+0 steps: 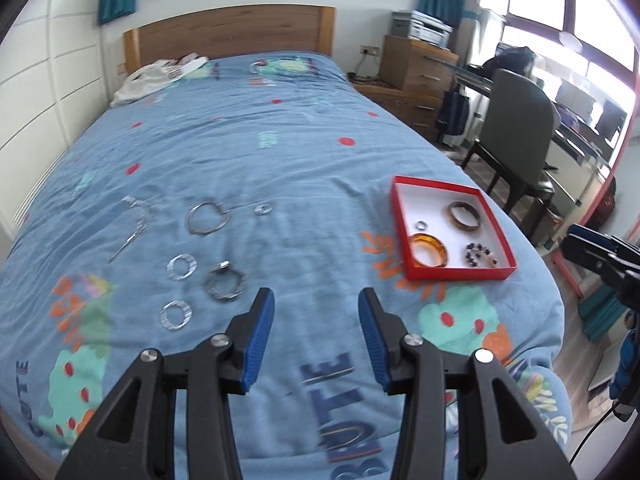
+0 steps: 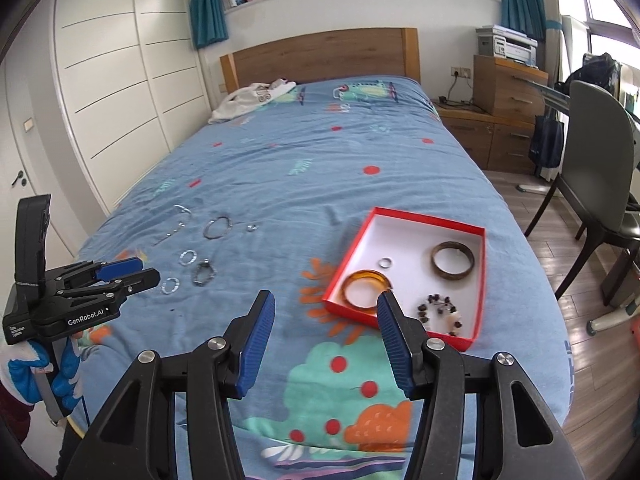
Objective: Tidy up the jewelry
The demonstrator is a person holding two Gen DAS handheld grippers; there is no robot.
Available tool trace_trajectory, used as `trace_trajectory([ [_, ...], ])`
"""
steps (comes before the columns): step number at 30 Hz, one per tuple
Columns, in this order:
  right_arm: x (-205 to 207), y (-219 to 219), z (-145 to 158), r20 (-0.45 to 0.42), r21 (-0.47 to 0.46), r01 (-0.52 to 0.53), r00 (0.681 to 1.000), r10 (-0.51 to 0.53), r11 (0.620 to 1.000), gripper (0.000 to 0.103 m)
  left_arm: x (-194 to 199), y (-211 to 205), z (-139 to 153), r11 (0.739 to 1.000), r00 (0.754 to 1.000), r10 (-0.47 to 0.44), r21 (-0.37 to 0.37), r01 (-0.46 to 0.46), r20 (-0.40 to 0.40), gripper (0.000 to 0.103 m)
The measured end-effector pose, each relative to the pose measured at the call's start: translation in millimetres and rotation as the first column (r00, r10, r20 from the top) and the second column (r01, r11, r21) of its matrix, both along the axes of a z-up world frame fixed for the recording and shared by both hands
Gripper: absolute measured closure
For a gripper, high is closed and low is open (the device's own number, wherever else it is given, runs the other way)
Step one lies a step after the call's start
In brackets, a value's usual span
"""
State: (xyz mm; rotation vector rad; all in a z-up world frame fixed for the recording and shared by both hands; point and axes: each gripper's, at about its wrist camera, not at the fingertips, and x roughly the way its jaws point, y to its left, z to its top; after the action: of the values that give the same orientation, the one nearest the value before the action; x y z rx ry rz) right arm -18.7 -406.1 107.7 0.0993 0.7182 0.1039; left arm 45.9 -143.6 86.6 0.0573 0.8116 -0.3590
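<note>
Jewelry lies in two groups on the blue bedspread (image 1: 280, 128). In the left wrist view, loose silver pieces sit at about ten o'clock from the left claw (image 1: 316, 304): a chain bracelet (image 1: 226, 285) nearest it, two flat rings (image 1: 182, 267) (image 1: 176, 315) beside that, a thin bangle (image 1: 207, 218), a small ring (image 1: 263, 209) and a necklace (image 1: 134, 226) farther off. At two o'clock stands the red box (image 1: 401, 224) (white inside), holding an amber bangle (image 1: 430, 251), a brown bangle (image 1: 464, 216), a beaded bracelet (image 1: 481, 258) and a little ring (image 1: 422, 225). Both claws hover released, jaws apart and holding nothing; the right claw (image 2: 326, 304) hangs just before the box's near edge.
</note>
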Motion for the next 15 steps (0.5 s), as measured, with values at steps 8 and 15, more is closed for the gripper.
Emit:
trace_trajectory([
  [8, 6, 34, 0, 0.006, 0.004, -0.056, 0.998, 0.055, 0.998, 0.05, -2, 83, -16, 0.989, 0.989, 0.148, 0.026, -0.147, -0.002, 0.061],
  [15, 19, 61, -16, -0.024, 0.018, -0.104, 0.994, 0.105, 0.994, 0.05, -1, 142, -38, 0.968, 0.967, 0.252, 0.009, -0.252, -0.041, 0.061],
])
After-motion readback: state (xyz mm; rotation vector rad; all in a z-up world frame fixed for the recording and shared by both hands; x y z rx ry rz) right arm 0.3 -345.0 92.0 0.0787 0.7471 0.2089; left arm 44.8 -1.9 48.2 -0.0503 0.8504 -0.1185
